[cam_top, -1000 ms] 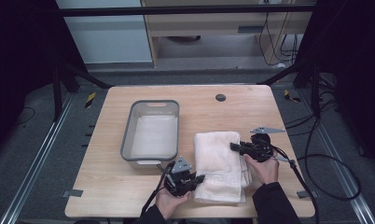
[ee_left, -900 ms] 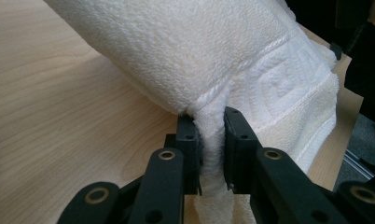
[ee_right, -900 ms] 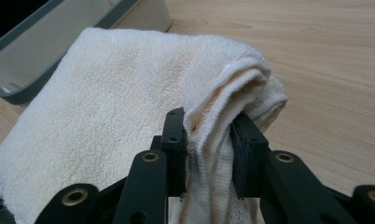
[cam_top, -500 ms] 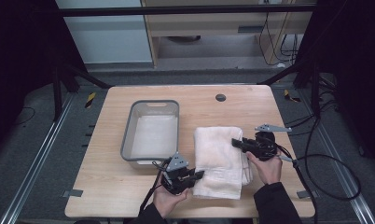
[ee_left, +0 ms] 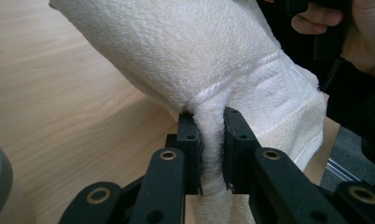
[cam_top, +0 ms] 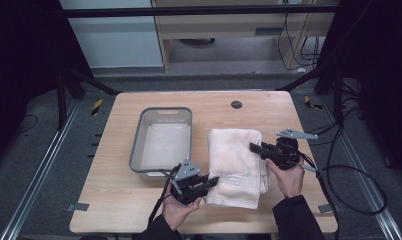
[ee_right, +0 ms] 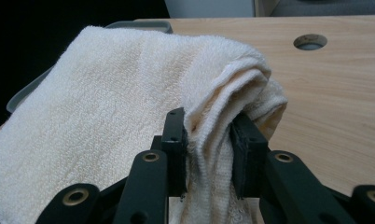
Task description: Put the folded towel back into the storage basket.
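A folded white towel (cam_top: 236, 165) lies on the wooden table (cam_top: 114, 210), right of a grey tray (cam_top: 161, 142). My left gripper (cam_top: 211, 181) is shut on the towel's near left edge; in the left gripper view the cloth (ee_left: 213, 70) is pinched between the two black jaws and bunches up beyond them. My right gripper (cam_top: 254, 148) is shut on the towel's right edge; in the right gripper view several folded layers (ee_right: 209, 135) sit squeezed between its jaws, with the towel (ee_right: 106, 107) spreading away to the left.
The grey tray (ee_right: 31, 91) holds a pale liner and stands just left of the towel. A round hole (cam_top: 236, 104) sits in the table near its far edge. Cables (cam_top: 349, 180) trail off the table's right side. Dark frame legs flank the table.
Both grippers stay clamped on the towel. The left gripper has shifted slightly right and forward along the near edge; the right gripper has edged a little farther from me.
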A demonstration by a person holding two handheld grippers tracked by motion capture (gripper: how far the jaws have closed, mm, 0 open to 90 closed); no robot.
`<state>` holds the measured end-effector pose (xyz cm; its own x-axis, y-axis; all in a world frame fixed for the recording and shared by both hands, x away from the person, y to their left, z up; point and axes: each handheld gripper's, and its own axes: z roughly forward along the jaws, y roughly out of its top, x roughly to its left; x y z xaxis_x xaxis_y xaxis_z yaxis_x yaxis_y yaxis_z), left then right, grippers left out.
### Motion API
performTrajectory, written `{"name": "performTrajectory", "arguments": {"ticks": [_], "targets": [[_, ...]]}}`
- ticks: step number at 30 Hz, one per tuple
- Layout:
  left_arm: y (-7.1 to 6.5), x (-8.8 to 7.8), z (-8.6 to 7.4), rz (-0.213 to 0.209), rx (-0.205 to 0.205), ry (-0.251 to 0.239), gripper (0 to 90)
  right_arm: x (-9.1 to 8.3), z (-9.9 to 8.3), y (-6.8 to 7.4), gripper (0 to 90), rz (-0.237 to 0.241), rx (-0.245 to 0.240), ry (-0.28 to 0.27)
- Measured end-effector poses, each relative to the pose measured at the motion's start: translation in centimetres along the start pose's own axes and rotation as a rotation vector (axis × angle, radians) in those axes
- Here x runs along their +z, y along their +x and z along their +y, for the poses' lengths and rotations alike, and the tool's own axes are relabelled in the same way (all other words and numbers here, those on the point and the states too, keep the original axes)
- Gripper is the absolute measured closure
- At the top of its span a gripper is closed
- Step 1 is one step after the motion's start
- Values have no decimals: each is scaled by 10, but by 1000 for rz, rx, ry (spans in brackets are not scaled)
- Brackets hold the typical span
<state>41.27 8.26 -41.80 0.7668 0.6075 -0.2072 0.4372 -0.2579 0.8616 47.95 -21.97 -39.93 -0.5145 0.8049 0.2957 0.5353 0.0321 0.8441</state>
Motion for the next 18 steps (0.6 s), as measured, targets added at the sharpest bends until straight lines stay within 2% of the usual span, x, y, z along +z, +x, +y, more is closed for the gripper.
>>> {"name": "performTrajectory", "arguments": {"ticks": [4,18], "targets": [[-2,-4,8,8,22,-16,784,-3,6,2,705,-2,-4,-26],[-2,-15,25,20,37,-74,788,-6,18,7,706,-6,-4,-110]]}}
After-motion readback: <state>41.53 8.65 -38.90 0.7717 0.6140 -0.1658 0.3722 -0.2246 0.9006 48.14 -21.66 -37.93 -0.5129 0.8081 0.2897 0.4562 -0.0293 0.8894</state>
